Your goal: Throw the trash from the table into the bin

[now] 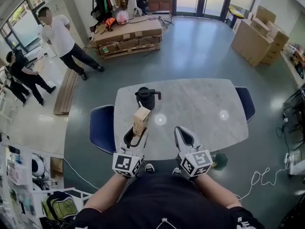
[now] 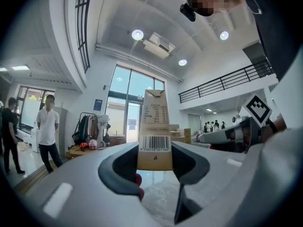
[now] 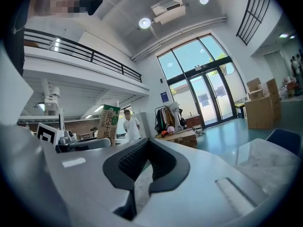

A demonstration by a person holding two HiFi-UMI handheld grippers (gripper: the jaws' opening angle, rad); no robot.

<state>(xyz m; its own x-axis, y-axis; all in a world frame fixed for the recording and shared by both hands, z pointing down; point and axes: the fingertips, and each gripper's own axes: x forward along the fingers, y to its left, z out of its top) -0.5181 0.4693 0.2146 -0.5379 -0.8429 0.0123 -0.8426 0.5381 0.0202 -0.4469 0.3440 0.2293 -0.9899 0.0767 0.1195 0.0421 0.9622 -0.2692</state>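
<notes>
The left claw (image 1: pixel 138 131) is clamped on a tan carton (image 1: pixel 141 119). The left gripper view shows both pads pressed against the sides of the carton (image 2: pixel 155 131) near its base, barcode facing the camera. The carton stands upright over the near left part of the marble worktop (image 1: pixel 200 109); whether its base touches the surface is hard to tell from here. Just beside it, the right claw (image 1: pixel 184 136) points the same way over the near edge. Its jaws are drawn together with nothing between them, as the right gripper view shows (image 3: pixel 142 171). That view also catches the carton's green-printed face (image 3: pixel 109 124) off to its left.

Farther along the worktop, beyond the carton, stands a black jug (image 1: pixel 146 98). A blue chair (image 1: pixel 101 128) sits at the worktop's left end and another (image 1: pixel 246 101) at the right. Well beyond, a pallet of flat cardboard (image 1: pixel 126 37) lies on the floor, with stacked boxes (image 1: pixel 259 35) to the right and people (image 1: pixel 62 39) standing at the left.
</notes>
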